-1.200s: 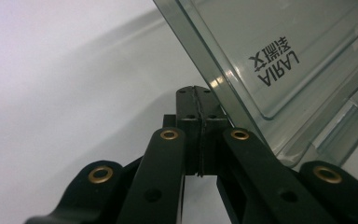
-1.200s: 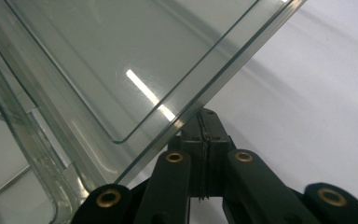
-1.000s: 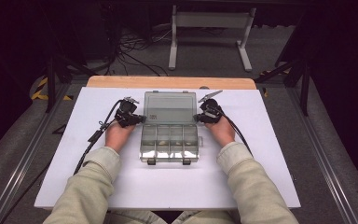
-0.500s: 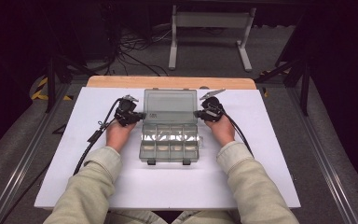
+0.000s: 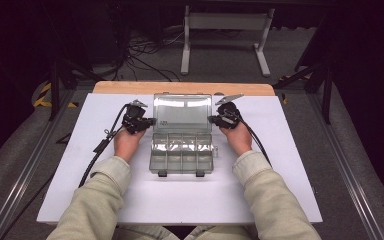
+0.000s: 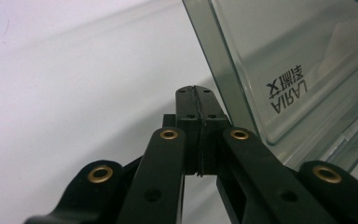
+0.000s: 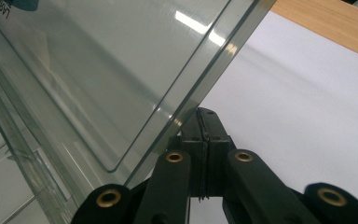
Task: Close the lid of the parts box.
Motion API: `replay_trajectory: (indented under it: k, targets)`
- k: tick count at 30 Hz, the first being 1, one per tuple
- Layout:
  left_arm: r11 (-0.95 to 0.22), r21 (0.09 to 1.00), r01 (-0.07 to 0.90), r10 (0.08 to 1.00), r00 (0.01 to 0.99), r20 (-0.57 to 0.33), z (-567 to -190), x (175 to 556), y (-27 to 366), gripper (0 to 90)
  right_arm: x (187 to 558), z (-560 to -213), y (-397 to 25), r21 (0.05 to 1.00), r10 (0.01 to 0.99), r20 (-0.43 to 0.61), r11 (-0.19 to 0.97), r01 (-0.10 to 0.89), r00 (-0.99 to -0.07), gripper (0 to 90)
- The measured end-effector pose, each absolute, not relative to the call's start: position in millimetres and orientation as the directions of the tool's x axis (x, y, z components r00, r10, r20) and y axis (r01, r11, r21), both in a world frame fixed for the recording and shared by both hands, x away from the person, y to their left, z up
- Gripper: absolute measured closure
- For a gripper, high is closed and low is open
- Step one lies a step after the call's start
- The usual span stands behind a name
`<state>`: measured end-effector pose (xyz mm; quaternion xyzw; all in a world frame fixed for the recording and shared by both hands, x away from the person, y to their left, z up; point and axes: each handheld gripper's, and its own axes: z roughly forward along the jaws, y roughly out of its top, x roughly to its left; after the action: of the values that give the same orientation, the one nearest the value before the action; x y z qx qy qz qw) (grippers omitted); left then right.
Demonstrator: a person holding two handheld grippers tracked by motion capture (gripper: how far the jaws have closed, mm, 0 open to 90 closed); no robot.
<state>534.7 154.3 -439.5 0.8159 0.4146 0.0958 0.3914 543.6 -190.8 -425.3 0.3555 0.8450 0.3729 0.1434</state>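
The clear plastic box [image 5: 182, 145] lay at the centre of the white desk [image 5: 290, 165], with its lid [image 5: 182, 112] raised at the 12 o'clock side and its divided tray [image 5: 182, 152] toward the person at 6 o'clock. Two latches sat on the front edge of the tray. The long axis of the box with the lid open ran from 6 o'clock to 12 o'clock, and the hinge line ran from 9 o'clock to 3 o'clock.

In the left gripper view, dark lettering on the lid [image 6: 289, 88] read "LARIA", seen turned over, with two further characters beside it that could not be read. The right gripper view showed part of the same print at the top corner of the lid [image 7: 121, 70], too cropped to read.

The left gripper [image 5: 149, 121] sat at 9 o'clock of the lid, its tip at the lid's side edge. Its jaws were closed together with nothing between them [image 6: 196, 95].

The right gripper [image 5: 213, 119] sat at 3 o'clock of the lid, tip at the opposite side edge. Its jaws were likewise pressed together and empty [image 7: 204, 116].
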Motion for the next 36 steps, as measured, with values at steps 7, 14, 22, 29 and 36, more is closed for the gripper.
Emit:
replay_trajectory:
  k: [7, 14, 22, 29, 36]
  targets:
    - [-0.346, 0.733, 0.586, 0.751, 0.641, -0.158, -437, 534, 155, 89.7, 543, -422, -191, 0.748, 0.707, 0.013, 0.463, 0.476, -0.707, 90.0]
    - [-0.338, 0.743, 0.578, 0.745, 0.646, -0.164, -434, 532, 156, 89.7, 541, -417, -191, 0.761, 0.707, 0.012, 0.452, 0.465, -0.707, 90.0]
    - [-0.341, 0.758, 0.556, 0.729, 0.665, -0.16, -428, 529, 159, 89.7, 537, -408, -193, 0.781, 0.698, 0.01, 0.442, 0.442, -0.716, 90.0]
    - [-0.336, 0.772, 0.54, 0.713, 0.681, -0.166, -423, 525, 162, 89.7, 530, -399, -195, 0.798, 0.683, 0.017, 0.431, 0.422, -0.73, 90.0]
    - [-0.316, 0.801, 0.509, 0.696, 0.697, -0.169, -418, 519, 167, 89.7, 522, -391, -196, 0.814, 0.669, 0.021, 0.421, 0.401, -0.743, 90.0]
